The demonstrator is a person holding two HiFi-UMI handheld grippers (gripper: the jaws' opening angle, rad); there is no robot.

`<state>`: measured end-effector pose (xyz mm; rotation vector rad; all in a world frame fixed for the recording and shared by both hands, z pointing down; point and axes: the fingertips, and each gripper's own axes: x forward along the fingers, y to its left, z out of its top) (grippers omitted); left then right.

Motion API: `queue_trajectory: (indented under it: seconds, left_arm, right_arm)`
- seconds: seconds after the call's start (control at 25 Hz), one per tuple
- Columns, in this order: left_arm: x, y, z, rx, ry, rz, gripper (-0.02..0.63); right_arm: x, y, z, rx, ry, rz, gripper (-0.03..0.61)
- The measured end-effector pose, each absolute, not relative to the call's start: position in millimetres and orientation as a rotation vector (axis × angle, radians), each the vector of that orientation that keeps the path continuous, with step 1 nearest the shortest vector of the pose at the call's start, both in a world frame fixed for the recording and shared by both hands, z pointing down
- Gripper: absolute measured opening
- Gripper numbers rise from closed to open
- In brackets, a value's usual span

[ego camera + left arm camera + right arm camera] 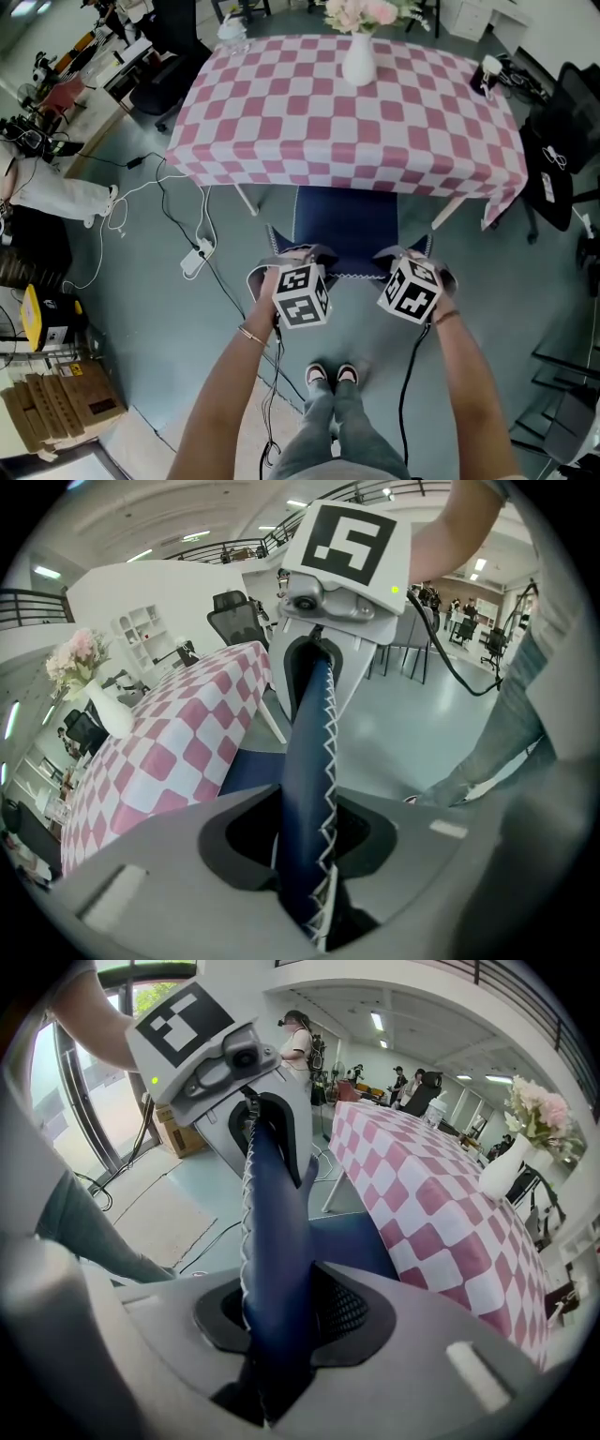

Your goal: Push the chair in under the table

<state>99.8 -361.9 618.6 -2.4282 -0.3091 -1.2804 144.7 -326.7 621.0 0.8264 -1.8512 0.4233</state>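
A blue chair (345, 225) with white zigzag stitching stands with its seat partly beneath the table (281, 141), which has a pink-and-white checked cloth. My left gripper (292, 261) is shut on the left end of the backrest's top edge (354, 274); my right gripper (410, 260) is shut on the right end. In the left gripper view the backrest (309, 761) runs up between the jaws of my left gripper (305, 850) toward the other gripper. The right gripper view shows the backrest (272, 1232) pinched in my right gripper (272, 1330).
A white vase (358, 58) of flowers stands on the table. White table legs (246, 199) (448, 211) flank the chair. Cables and a power strip (194, 260) lie on the floor at left. A black office chair (562, 141) stands at right, cardboard boxes (66, 398) at lower left.
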Motion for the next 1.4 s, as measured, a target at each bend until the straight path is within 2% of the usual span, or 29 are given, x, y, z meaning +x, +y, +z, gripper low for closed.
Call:
queue_trajectory:
  seconds: [1.4]
  left_arm:
    - [148,-423,616,-2.410,-0.265,-1.230,0.097]
  right_arm:
    - [192,-390,620,0.882,-1.832,0.345,0.114]
